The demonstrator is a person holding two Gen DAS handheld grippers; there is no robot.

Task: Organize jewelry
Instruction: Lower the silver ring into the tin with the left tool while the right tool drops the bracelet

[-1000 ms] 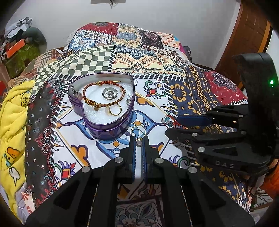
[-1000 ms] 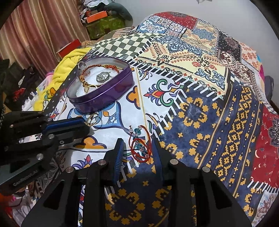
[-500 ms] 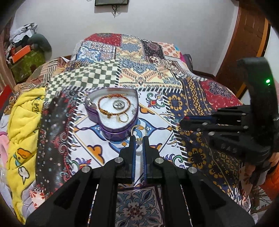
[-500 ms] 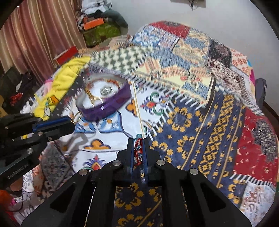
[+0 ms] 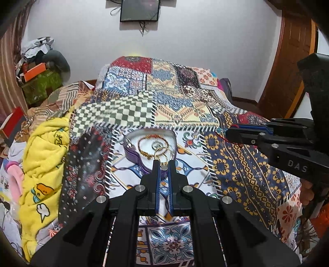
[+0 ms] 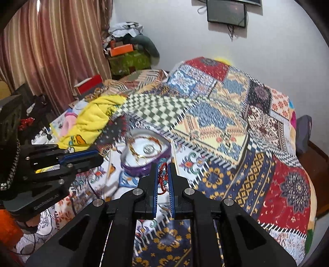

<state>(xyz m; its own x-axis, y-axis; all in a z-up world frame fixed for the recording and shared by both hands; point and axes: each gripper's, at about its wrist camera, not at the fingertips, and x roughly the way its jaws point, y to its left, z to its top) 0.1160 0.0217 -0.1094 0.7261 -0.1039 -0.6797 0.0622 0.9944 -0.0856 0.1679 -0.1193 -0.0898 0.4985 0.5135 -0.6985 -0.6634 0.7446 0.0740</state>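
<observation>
My left gripper (image 5: pixel 163 164) is shut on a gold hoop earring (image 5: pixel 162 153), held high above the patchwork bedspread. Below and beyond it lies a purple heart-shaped tin (image 5: pixel 131 155) with a white lining, holding a red-and-gold bracelet (image 5: pixel 145 141), a silver pendant and a gold ring. My right gripper (image 6: pixel 163 166) is shut on a red beaded bracelet (image 6: pixel 162 176) with teal beads, also lifted over the bed. The same tin (image 6: pixel 141 169) sits just beyond its fingertips. Each gripper shows from the side in the other's view: right (image 5: pixel 230 134), left (image 6: pixel 98 157).
A yellow cartoon blanket (image 5: pixel 45 162) is bunched at the bed's left side. Boxes and clothes pile up in the far left corner (image 5: pixel 39 78). Curtains (image 6: pixel 51 51) hang on the left, a dark screen (image 5: pixel 139 10) is on the wall, and a wooden door (image 5: pixel 287 71) stands right.
Both grippers have risen well above the bed. The right gripper shut on the red bracelet and lifted it off the bedspread. The left kept its hold on the gold earring.
</observation>
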